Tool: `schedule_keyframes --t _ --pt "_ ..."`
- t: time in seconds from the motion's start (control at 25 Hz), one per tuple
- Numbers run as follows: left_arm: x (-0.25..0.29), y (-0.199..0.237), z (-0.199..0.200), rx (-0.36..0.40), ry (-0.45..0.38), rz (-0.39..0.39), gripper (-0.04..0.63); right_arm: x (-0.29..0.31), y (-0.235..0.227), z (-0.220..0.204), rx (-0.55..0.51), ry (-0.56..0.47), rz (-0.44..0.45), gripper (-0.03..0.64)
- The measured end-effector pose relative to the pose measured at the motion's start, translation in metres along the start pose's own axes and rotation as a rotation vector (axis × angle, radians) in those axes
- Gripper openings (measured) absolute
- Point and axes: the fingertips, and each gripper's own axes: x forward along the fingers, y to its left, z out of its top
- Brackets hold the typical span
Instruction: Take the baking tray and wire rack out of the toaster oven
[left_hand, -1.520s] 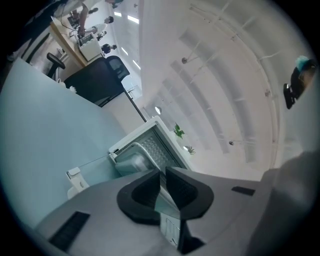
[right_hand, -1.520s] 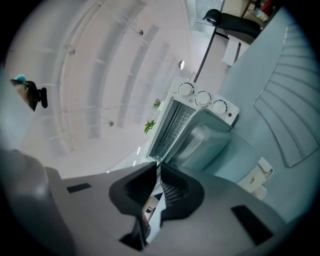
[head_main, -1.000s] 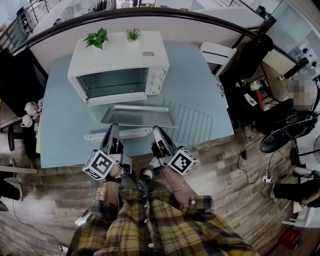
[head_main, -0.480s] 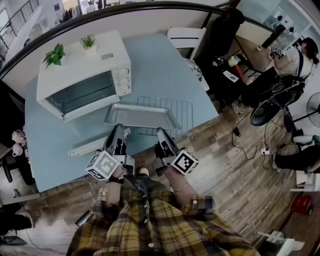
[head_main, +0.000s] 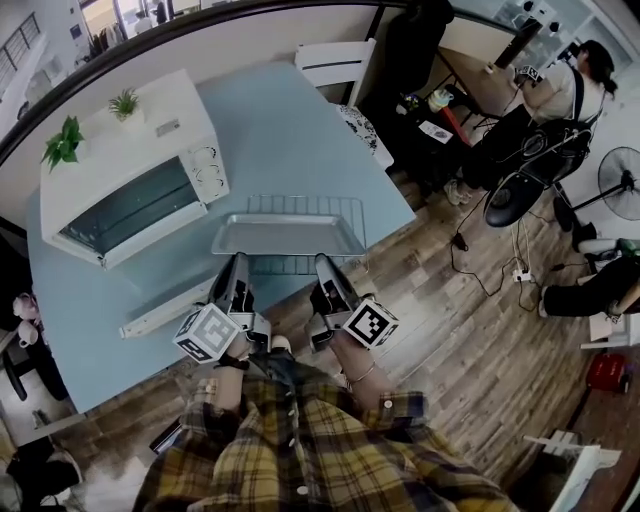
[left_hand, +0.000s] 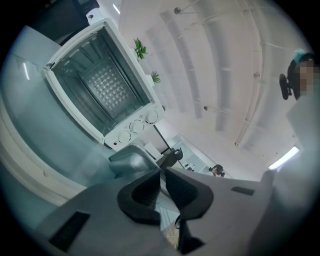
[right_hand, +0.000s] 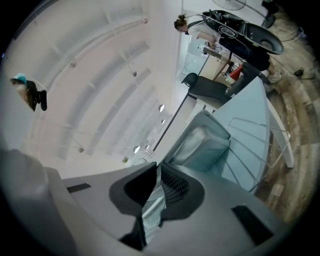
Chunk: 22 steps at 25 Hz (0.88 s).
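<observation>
The metal baking tray hangs level just above the wire rack, which lies on the blue table near its right edge. My left gripper is shut on the left of the tray's near rim, and my right gripper is shut on the right of that rim. In the left gripper view the pads pinch the thin rim, with the tray ahead and the white toaster oven beyond, its cavity bare. In the right gripper view the tray lies over the rack.
The oven stands at the left with its glass door folded down and two small plants on top. A white chair stands behind the table. A seated person and a fan are at the right, over wood floor.
Both grippers have carried the tray to the right, away from the oven's open door and over the wire rack. The oven now sits further left in the head view.
</observation>
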Motion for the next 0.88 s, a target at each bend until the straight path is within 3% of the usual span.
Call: schedule_keyframes --t 0.28,0.44,0.88 --pt "0.022 0.007 -0.033 -0.051 0.079 0.011 0.032 -0.009 -0.024 0.011 0.048 -0.015 -0.044 0.034" --pt "0.026 0.021 -0.053 -0.059 0.139 0.076 0.035 -0.013 -0.042 0.008 0.083 0.012 -0.074 0.035" --pt "0.031 0.050 -0.085 -0.082 0.228 0.162 0.048 -0.017 -0.088 -0.016 0.139 0.087 -0.192 0.037"
